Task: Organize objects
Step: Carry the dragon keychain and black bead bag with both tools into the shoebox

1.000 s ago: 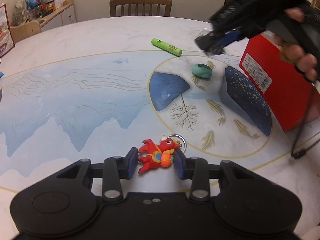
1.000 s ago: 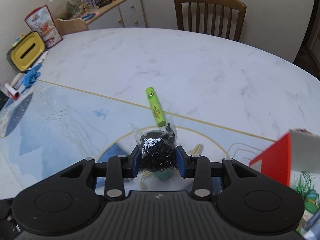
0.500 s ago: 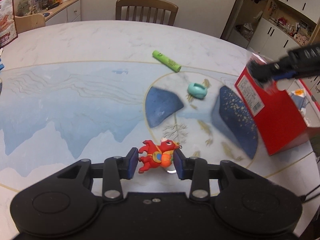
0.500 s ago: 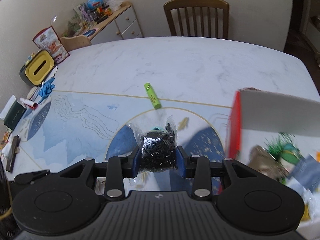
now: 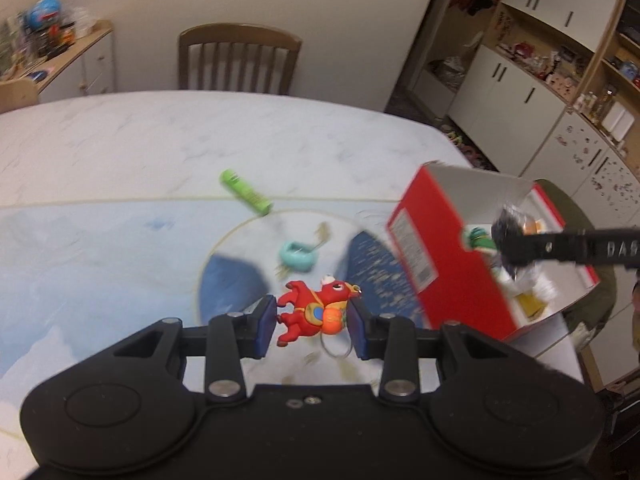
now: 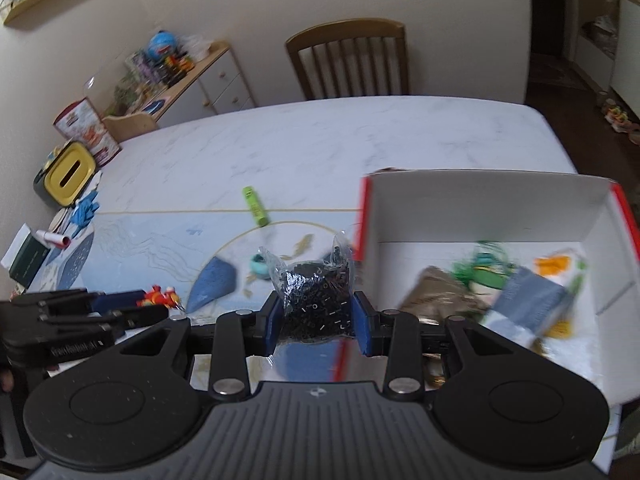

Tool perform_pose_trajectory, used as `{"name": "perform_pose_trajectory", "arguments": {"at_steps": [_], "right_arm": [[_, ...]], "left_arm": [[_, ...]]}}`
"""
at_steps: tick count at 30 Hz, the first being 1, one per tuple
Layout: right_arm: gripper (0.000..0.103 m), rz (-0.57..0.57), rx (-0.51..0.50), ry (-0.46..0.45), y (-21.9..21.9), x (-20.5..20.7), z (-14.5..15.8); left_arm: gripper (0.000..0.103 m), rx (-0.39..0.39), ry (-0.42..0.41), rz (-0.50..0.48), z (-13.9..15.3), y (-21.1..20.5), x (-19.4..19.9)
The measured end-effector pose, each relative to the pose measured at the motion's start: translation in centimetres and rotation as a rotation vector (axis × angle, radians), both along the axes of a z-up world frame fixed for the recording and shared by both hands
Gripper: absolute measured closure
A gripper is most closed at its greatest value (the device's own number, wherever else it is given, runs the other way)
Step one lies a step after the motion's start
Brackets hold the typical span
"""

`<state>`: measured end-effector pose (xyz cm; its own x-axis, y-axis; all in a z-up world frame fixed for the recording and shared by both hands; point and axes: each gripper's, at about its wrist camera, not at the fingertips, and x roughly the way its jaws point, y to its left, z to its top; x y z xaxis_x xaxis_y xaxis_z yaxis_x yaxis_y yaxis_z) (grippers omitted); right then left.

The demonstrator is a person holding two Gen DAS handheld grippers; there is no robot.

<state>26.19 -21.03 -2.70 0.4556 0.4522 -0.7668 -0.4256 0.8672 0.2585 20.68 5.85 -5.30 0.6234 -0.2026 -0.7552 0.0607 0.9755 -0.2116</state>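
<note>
Left gripper (image 5: 311,322) clamped on red toy keychain (image 5: 314,310), blue pads pressed to both sides, metal ring (image 5: 336,346) dangling under it, held off the table (image 5: 120,152). Right gripper (image 6: 316,318) clamped on clear bag of black beads (image 6: 314,300), bag bulging up between the pads.

Versus half a second back: right gripper now further right, bag at the left wall of the red box (image 6: 480,208), box filling the right half of the right wrist view instead of just the corner. In the left wrist view, right gripper arm reaching in from the right edge with the bag hanging over the open box; earlier only a blur at the box top. Left gripper raised and swung right too, more of the room showing; keychain grip unchanged.

Box: red outside, white inside, already holding a green toy (image 6: 486,268), a brown packet (image 6: 436,292) and a grey-blue packet (image 6: 532,300), all blurred.

On the table, far of the grippers: teal ring-shaped item (image 5: 298,256), green marker (image 5: 245,192) further off, both lying loose. Table marble-white with blue mat and gold circle lines. Left edge: yellow-lidded bin (image 6: 66,174), blue gloves (image 6: 84,210), dark book (image 6: 28,258).

Room: wooden chair (image 5: 238,60) at far side, sideboard (image 6: 192,80) with clutter far left, white cabinets (image 5: 520,80) far right.
</note>
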Motion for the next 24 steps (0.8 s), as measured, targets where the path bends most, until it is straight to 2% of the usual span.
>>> {"name": "perform_pose_trajectory", "arguments": {"at_steps": [16, 24], "right_arm": [[0.067, -0.207, -0.050, -0.043, -12.5, 1.3, 0.2], [0.067, -0.216, -0.097, -0.038, -15.3, 2.2, -1.0]], "left_arm": [[0.067, 0.038, -0.071, -0.191, 3.3, -10.6, 4.6], [0.067, 0.073, -0.066, -0.263, 3.0, -16.0, 6.8]]}}
